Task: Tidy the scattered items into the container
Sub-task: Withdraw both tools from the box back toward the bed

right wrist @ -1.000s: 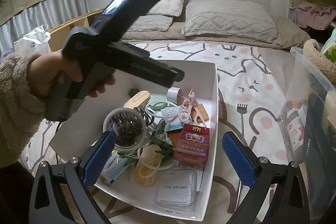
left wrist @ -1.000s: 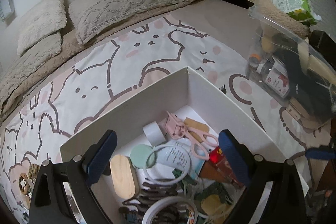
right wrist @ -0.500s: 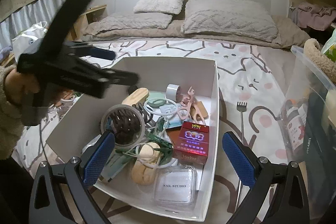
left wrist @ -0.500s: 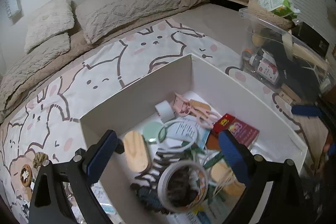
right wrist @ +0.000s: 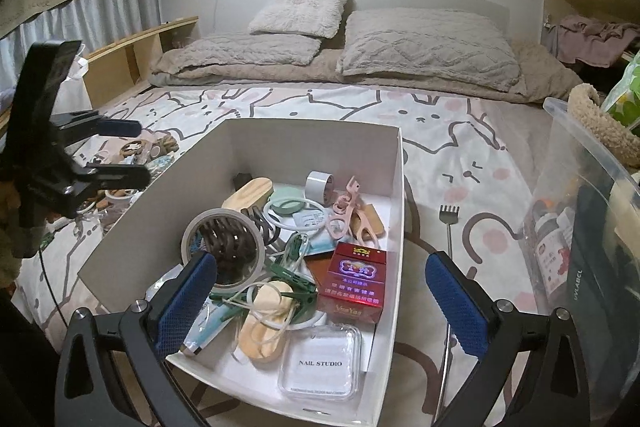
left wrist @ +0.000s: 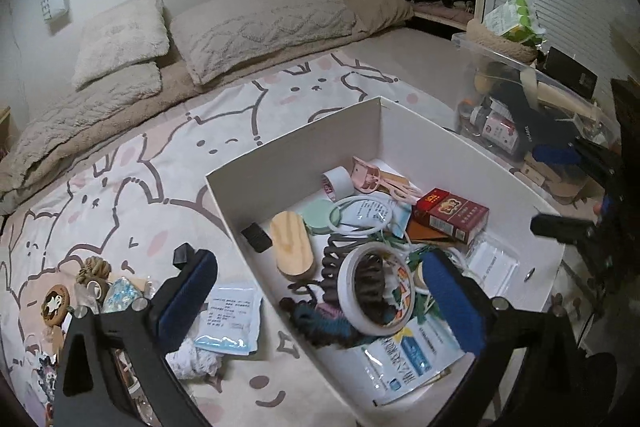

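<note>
1. White rectangular box (right wrist: pixel 394 227) sits open on the bed (right wrist: pixel 460 131), crammed with clutter.
2. Tape roll (right wrist: pixel 224 247) rings a brown coil.
3. Red carton (right wrist: pixel 354 281) lies flat.
4. Left gripper (left wrist: pixel 320 301) fingers are spreading, empty; right gripper (right wrist: pixel 320 307) fingers stand wide, empty.

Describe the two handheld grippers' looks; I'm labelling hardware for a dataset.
Both match: the left gripper and right gripper have black angular frames with silver screws, and fingers faced with textured blue pads. Seen from the right wrist view, the left one carries a flat black block on top.
</note>
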Action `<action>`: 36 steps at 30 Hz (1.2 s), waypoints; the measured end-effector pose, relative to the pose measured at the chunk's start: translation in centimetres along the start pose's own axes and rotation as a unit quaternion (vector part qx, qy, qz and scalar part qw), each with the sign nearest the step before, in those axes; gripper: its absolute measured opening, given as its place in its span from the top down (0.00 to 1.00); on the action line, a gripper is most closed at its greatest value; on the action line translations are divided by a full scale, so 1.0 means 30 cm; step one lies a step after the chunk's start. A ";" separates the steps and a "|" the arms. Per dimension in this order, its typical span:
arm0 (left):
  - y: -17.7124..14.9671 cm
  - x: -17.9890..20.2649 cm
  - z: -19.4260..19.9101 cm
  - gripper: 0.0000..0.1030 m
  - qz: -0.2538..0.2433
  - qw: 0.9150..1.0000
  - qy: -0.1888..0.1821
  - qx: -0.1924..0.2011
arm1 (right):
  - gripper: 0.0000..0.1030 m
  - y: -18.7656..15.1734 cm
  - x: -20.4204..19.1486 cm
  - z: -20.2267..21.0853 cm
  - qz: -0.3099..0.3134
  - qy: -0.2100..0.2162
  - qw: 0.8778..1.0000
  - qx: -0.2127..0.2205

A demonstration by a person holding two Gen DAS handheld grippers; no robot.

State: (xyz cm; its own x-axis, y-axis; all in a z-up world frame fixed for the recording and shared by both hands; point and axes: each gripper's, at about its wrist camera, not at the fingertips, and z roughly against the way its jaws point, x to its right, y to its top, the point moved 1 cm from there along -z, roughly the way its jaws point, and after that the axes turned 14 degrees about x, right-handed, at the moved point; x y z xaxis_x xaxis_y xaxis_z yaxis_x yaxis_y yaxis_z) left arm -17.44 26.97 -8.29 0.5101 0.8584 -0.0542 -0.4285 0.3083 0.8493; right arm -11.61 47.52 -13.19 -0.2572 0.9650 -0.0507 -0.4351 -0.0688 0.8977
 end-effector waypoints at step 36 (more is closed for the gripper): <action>-0.149 -0.253 0.269 0.00 0.027 0.998 0.032 0.057 | 0.00 0.045 -0.029 0.086 0.009 -0.043 0.997 0.060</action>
State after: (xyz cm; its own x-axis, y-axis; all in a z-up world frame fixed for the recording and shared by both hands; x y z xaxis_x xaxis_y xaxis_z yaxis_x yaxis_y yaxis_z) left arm -13.39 15.77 -7.44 0.4386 0.8979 -0.0369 -0.3653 0.2157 0.9056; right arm -9.74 47.23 -10.78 -0.1864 0.9825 -0.0010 -0.3242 -0.0605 0.9440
